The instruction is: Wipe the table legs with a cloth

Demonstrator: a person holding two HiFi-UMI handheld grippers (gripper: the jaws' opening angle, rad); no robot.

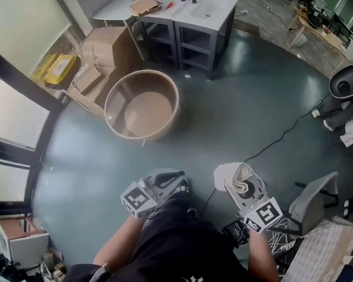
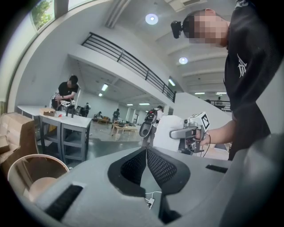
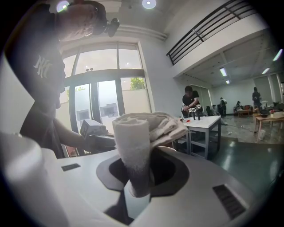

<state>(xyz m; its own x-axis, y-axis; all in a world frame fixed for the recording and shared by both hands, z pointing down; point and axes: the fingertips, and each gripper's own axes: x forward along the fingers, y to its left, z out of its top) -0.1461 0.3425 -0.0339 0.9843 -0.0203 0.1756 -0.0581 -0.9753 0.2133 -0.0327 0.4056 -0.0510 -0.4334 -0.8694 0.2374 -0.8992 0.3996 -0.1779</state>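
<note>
Far across the floor stands a white-topped table (image 1: 202,9) with dark legs (image 1: 215,51); it also appears in the left gripper view as table (image 2: 66,122) and in the right gripper view as table (image 3: 205,124). My right gripper (image 1: 238,181) is held close to my body, shut on a rolled white cloth (image 1: 232,174). The cloth (image 3: 140,133) stands up between its jaws at right gripper (image 3: 140,179). My left gripper (image 1: 175,182) hangs beside it, its jaws closed together with nothing in them, seen as left gripper (image 2: 146,153). Both are well away from the table.
A round wooden tub (image 1: 142,104) sits on the dark floor between me and the table. Cardboard boxes (image 1: 101,51) lie at the left by the windows. A grey chair (image 1: 315,201) and a floor cable (image 1: 283,134) are at my right. A person (image 2: 66,93) works at the table.
</note>
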